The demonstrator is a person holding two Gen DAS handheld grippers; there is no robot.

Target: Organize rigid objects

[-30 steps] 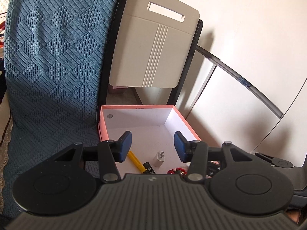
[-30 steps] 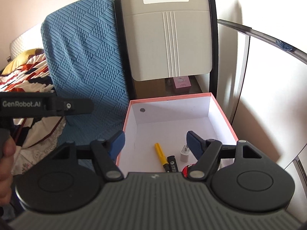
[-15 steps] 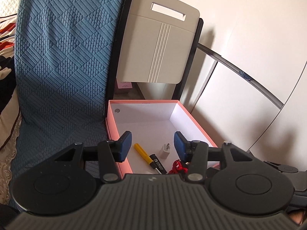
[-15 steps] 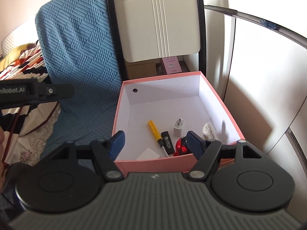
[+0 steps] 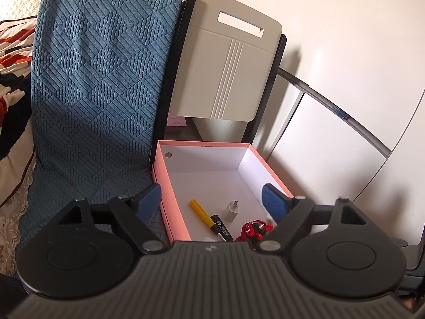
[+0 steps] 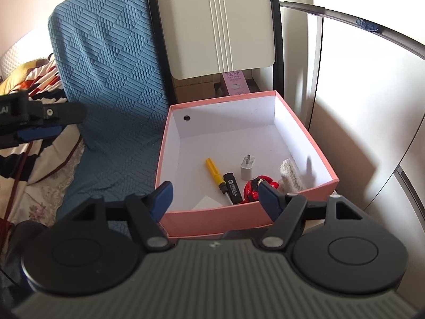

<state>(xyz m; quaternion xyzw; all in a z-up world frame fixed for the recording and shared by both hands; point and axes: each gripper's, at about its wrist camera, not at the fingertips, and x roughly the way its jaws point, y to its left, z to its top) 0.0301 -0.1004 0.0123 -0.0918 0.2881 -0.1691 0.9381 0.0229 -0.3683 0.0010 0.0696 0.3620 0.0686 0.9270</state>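
A pink box (image 5: 170,186) (image 6: 239,219) with a white inside stands on the floor. In it lie a yellow-handled screwdriver (image 5: 201,212) (image 6: 214,172), a white plug adapter (image 5: 231,210) (image 6: 247,169), a black stick (image 6: 232,187), a red toy figure (image 5: 252,230) (image 6: 252,186), a white woolly piece (image 6: 289,175) and a white card (image 6: 205,202). My left gripper (image 5: 211,202) hovers over the box's near end, its jaws opening, nothing between them. My right gripper (image 6: 215,196) hangs open over the box's near wall, empty. The left gripper's finger (image 6: 39,131) also shows at the far left.
A blue quilted cushion (image 5: 101,85) (image 6: 111,74) leans left of the box. Behind it stands a folded grey chair (image 5: 225,74) (image 6: 215,26) with a small pink carton (image 6: 235,82) under it. White cabinet doors (image 5: 332,138) close off the right. Patterned bedding (image 6: 32,159) lies left.
My left gripper's jaws have spread much wider. Both views have drawn nearer to the box, showing more of its inside. The right gripper's jaws kept their width.
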